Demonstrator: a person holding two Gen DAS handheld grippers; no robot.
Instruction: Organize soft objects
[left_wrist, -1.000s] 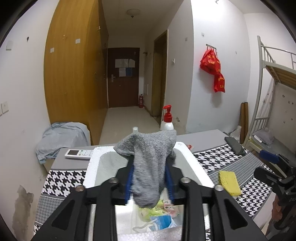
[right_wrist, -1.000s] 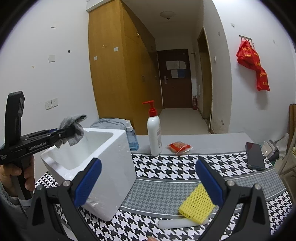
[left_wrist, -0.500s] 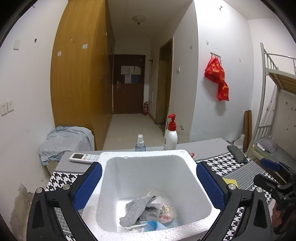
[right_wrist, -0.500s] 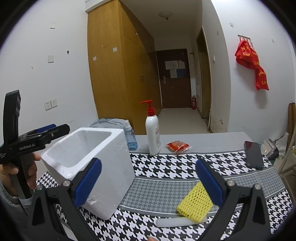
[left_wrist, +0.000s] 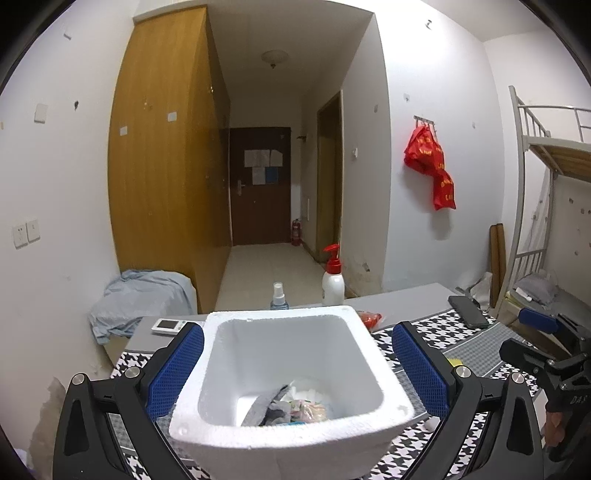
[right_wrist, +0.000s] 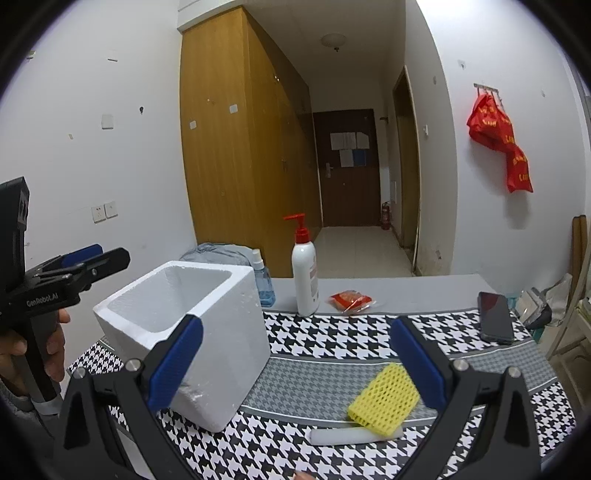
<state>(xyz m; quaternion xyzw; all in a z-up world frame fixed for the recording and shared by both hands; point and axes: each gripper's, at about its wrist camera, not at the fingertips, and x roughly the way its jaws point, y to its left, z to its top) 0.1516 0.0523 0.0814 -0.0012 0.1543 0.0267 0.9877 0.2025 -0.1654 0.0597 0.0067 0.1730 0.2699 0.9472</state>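
A white foam box (left_wrist: 291, 373) stands on the houndstooth table; it also shows in the right wrist view (right_wrist: 192, 332). A grey sock (left_wrist: 267, 406) lies inside it on several small packets. My left gripper (left_wrist: 295, 365) is open and empty above the box's near side. It shows from the side in the right wrist view (right_wrist: 96, 260). My right gripper (right_wrist: 295, 365) is open and empty above the table. A yellow sponge (right_wrist: 384, 400) lies just below its right finger, with a white foam stick (right_wrist: 354, 435) in front of it.
A pump bottle (right_wrist: 304, 273), a blue spray bottle (right_wrist: 263, 280) and a red packet (right_wrist: 351, 299) stand behind the box. A phone (right_wrist: 495, 317) lies at the right. A remote (left_wrist: 168, 325) lies at the back left. The right gripper shows at the left wrist view's right edge (left_wrist: 546, 350).
My left gripper opened and let go of the grey sock, which dropped into the foam box. The gripper has since drawn back a little. The right gripper barely moved.
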